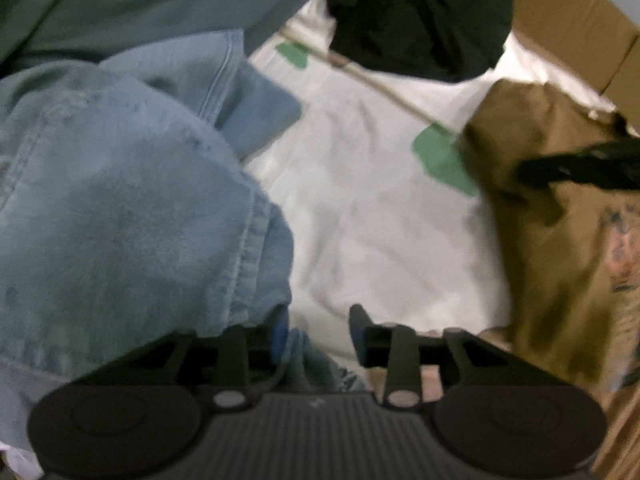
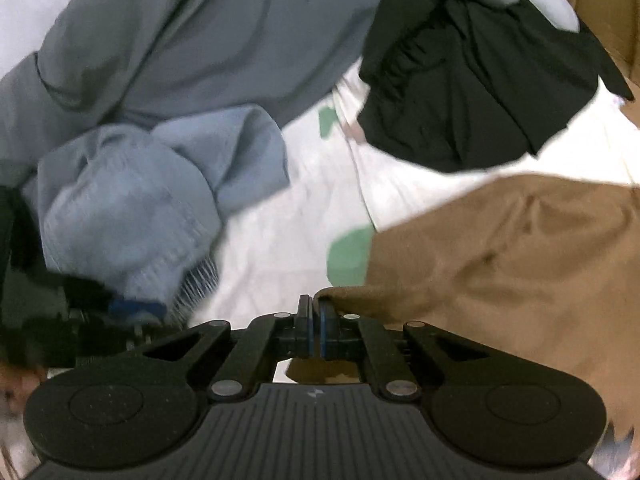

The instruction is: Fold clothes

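My right claw (image 2: 314, 322) is clenched on a fold of the brown garment (image 2: 500, 256), which lies along the right edge of the white sheet (image 2: 272, 240). My left claw (image 1: 318, 336) stands released, the light blue jeans (image 1: 132, 200) bunched just beside its left finger. A black garment (image 2: 472, 92) sits at the sheet's far edge.

Faded denim jeans (image 1: 132, 208) with stitched seams, matt brown cotton garment (image 2: 500, 248), wrinkled white cloth sheet (image 1: 372, 220), cardboard box (image 1: 572, 12)
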### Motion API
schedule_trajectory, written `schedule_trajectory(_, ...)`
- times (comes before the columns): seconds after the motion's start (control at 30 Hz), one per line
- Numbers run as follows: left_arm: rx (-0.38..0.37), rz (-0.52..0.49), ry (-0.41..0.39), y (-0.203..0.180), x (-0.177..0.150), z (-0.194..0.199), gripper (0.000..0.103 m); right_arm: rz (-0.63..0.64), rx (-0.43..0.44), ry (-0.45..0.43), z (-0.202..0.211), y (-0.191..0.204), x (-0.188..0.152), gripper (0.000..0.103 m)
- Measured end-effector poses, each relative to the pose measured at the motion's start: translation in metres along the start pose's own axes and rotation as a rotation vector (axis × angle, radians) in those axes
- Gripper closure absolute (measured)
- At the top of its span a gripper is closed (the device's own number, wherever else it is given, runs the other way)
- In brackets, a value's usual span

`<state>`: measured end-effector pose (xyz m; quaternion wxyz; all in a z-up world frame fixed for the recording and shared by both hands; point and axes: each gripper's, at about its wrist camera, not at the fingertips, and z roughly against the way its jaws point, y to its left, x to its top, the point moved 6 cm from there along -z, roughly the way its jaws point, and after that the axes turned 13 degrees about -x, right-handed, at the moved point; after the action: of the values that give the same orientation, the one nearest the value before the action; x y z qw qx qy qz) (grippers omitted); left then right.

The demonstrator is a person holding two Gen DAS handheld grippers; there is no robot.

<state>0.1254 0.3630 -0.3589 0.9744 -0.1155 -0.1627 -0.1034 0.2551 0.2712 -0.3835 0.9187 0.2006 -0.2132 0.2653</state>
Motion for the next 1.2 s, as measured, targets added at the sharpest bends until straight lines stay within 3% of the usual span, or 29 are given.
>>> schedule_trajectory(0.1,-0.045,-0.021,-0.04,-0.01,0.0,0.01,0.051,-0.01,0.027,0.02,-0.005,0.005,0.02,0.101)
schedule_trajectory(0.27,-0.072,-0.002,-0.07,-0.021,0.005,0.01,0.05,-0.045,0.059,0.09,-0.018,0.01,0.047,0.101)
schedule_trajectory(0.37,-0.083,0.003,-0.094,-0.031,0.0,0.015,0.043,-0.067,0.06,0.126,-0.028,0.01,0.058,0.101)
schedule_trajectory(0.5,-0.097,0.008,-0.12,-0.046,-0.008,0.02,0.042,-0.09,0.058,0.159,-0.044,0.012,0.071,0.101)
schedule_trajectory(0.77,-0.202,0.088,-0.186,-0.069,0.003,0.005,0.042,-0.229,0.046,0.206,-0.072,0.005,0.091,0.098)
schedule_trajectory(0.83,-0.207,0.101,-0.208,-0.072,0.008,-0.001,0.042,-0.253,0.054,0.207,-0.073,0.002,0.097,0.09)
schedule_trajectory(0.87,-0.21,0.105,-0.214,-0.073,0.009,-0.005,0.042,-0.265,0.066,0.202,-0.071,0.001,0.1,0.077)
schedule_trajectory(0.9,-0.213,0.11,-0.219,-0.073,0.011,-0.01,0.042,-0.272,0.072,0.189,-0.066,0.0,0.105,0.057)
schedule_trajectory(0.97,-0.218,0.123,-0.23,-0.075,0.016,-0.019,0.042,-0.288,0.083,0.166,-0.056,-0.004,0.112,0.042)
schedule_trajectory(1.2,-0.236,0.198,-0.314,-0.066,0.041,-0.023,0.042,-0.253,0.125,0.068,-0.012,-0.023,0.115,0.039)
